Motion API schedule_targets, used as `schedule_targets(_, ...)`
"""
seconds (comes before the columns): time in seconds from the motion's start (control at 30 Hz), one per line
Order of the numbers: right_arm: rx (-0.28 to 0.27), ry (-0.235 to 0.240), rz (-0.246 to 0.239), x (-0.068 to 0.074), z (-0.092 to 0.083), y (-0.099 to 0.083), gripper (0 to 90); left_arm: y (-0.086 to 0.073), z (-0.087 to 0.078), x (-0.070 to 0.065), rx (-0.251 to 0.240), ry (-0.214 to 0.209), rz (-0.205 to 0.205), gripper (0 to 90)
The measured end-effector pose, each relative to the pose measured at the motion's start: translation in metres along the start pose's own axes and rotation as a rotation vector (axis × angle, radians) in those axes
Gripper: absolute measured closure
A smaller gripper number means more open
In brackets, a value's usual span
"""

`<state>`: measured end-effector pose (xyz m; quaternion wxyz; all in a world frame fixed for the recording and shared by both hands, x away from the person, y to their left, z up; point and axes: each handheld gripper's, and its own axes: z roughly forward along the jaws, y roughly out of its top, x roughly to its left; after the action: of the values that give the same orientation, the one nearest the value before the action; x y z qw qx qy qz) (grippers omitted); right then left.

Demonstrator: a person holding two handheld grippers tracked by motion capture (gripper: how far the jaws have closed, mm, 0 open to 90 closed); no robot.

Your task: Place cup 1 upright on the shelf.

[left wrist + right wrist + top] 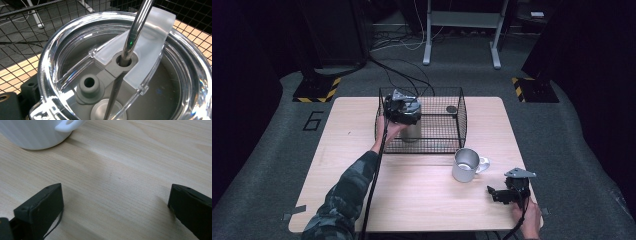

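Black wire basket (462, 120) at the tabletop's far edge, steel tumbler (411, 132) with clear lid (75, 45) and metal straw (136, 27) inside, left gripper (402, 109) over it, grip unclear, white-handled steel mug (466, 165) outside, right gripper (499, 192) open near the right front corner.

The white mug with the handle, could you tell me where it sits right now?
In the high view the white mug stands on the wooden table, just in front of the black wire basket, left of the right gripper.

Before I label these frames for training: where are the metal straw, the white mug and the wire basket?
metal straw (136, 30), left gripper view, shaft.
white mug (464, 167), high view, side wall.
wire basket (462, 117), high view, right wall.
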<state>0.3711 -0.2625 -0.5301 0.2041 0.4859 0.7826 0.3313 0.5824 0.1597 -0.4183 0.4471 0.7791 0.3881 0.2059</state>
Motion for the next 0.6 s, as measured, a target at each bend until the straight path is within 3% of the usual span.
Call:
schedule_targets(0.3,0.0,0.0,0.0,0.0,0.0,0.0,0.0,0.002,-0.003,-0.003,0.013,0.018,-0.017,2.3)
schedule_targets(0.37,0.0,0.0,0.0,0.0,0.0,0.0,0.0,0.004,-0.005,-0.004,-0.009,0.033,-0.035,1.3)
schedule_targets(0.4,0.0,0.0,0.0,0.0,0.0,0.0,0.0,0.005,-0.007,-0.003,0.002,0.036,-0.02,0.3)
schedule_targets(0.6,0.0,0.0,0.001,0.0,0.0,0.0,0.0,0.013,-0.014,-0.003,-0.006,0.045,-0.023,0.0)
